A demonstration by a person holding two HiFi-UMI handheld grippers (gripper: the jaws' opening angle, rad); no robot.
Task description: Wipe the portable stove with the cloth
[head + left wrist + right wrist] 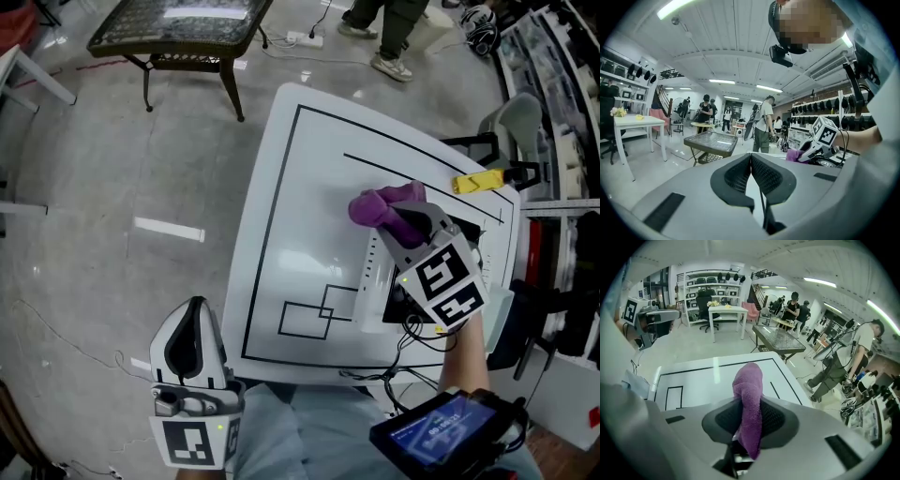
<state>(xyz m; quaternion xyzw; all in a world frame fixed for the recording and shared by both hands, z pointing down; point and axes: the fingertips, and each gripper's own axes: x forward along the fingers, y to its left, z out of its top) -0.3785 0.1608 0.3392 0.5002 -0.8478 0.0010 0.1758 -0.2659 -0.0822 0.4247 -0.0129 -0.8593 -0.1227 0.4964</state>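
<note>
My right gripper [401, 223] is shut on a purple cloth [377, 206], which bulges out past its fingertips over the white table [281, 187]. The right gripper view shows the cloth [749, 401] pinched upright between the jaws. The portable stove [369, 286] lies at the table's near right. Only its white vented side and a dark strip show; the gripper's marker cube hides the rest. My left gripper [195, 311] hangs off the table's near left corner, away from the stove. Its jaws [751, 157] are shut with nothing between them.
A yellow object [478, 181] lies at the table's far right edge. A dark mesh-topped table [178, 23] stands beyond on the floor, and a person's legs [394, 37] are behind it. Shelving [562, 112] runs along the right. A screen device [441, 431] sits at my waist.
</note>
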